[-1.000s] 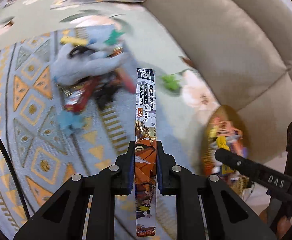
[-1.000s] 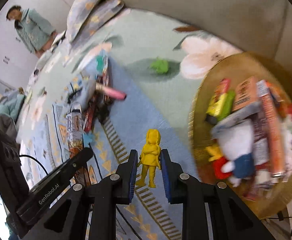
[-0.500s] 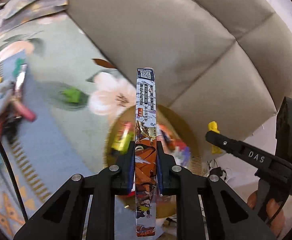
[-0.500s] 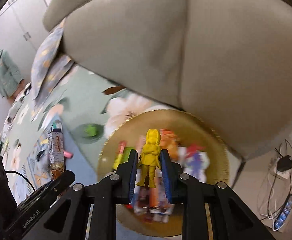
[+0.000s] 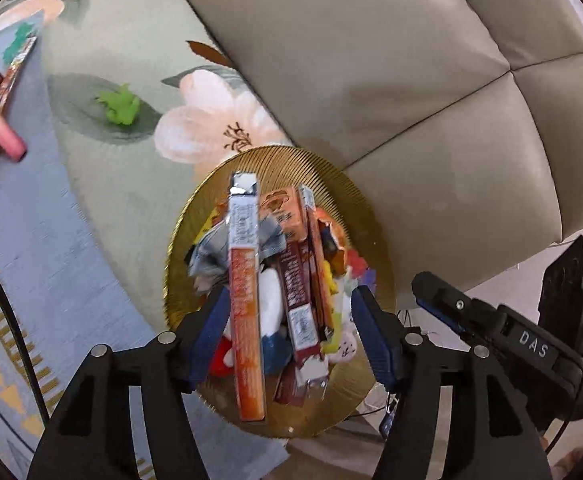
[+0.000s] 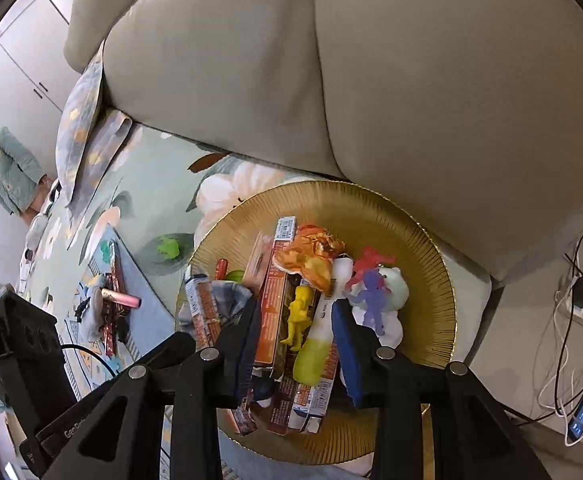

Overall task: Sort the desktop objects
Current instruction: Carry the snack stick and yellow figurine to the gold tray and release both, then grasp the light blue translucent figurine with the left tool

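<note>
**Jaws part over the gold tray**

Both pairs of jaws are opening. Between the left gripper's (image 5: 287, 330) spread pads, the long orange card pack (image 5: 245, 300) sits free, close by the left pad — lying over the heap in the gold tray (image 5: 375, 236). The right gripper (image 6: 295, 346) has a narrower gap; the yellow figurine (image 6: 297, 316) lies between its fingers, untouched, on the tray's pile. A green toy (image 5: 118, 103) rests apart on the floral cover.

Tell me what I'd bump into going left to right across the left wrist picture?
Pink stick → green toy → orange card pack → gold plate → right gripper.
</note>
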A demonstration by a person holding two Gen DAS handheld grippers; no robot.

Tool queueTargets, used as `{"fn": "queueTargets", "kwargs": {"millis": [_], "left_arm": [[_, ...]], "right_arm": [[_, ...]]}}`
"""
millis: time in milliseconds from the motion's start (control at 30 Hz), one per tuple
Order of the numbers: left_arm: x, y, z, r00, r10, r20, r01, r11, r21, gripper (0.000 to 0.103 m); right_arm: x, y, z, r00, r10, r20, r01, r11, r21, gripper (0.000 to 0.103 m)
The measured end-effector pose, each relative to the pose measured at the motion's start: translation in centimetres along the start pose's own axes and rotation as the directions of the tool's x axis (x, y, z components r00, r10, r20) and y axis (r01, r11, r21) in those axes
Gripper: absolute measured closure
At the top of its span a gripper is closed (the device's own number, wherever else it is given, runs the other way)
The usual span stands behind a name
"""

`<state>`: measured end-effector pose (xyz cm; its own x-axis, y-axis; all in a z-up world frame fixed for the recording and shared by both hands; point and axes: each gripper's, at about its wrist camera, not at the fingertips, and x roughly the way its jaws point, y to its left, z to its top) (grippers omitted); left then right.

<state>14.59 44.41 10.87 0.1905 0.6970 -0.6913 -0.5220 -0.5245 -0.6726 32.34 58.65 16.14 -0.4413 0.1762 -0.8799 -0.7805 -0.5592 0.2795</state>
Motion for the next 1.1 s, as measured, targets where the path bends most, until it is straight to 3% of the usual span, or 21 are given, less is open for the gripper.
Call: {"fn": "queueTargets", "kwargs": {"millis": [300,533,633,833,967,1100], "left_arm": [[-3.5,3.4,-1.2,0.999,0.042,0.030,-0.040,0.997,-0.059,0.042],[-8.1,9.2,-2.1,0.984,0.149,0.100,-0.129,0.976,-0.176,0.042],[-10.3,12.3,-2.1,0.967,0.214,0.134,-0.178,0.954,-0.243,0.040],[-13.9,18.6,-2.1,0.916,0.360,0.178,-0.281,0.891,-0.356,0.040],[-14.0,21.4,-1.9,0.881,0.441,0.174,-0.367,0.867,-0.339,0.040],[-13.1,22.3,-1.4,0.868,0.464,0.175,-0.402,0.865,-0.300,0.040]], "right_arm": [[0.7,4.7,-0.8,0.997,0.069,-0.020,-0.070,0.994,-0.086,0.068],[2.7,9.5,-2.4,0.985,0.136,-0.103,-0.151,0.977,-0.151,0.068],[3.7,11.9,-3.3,0.976,0.159,-0.148,-0.186,0.965,-0.187,0.068],[5.9,16.1,-4.5,0.957,0.181,-0.228,-0.237,0.940,-0.246,0.068],[7.1,17.9,-5.2,0.947,0.179,-0.266,-0.250,0.931,-0.265,0.068],[8.1,18.8,-5.9,0.942,0.169,-0.292,-0.251,0.928,-0.274,0.068]]}}
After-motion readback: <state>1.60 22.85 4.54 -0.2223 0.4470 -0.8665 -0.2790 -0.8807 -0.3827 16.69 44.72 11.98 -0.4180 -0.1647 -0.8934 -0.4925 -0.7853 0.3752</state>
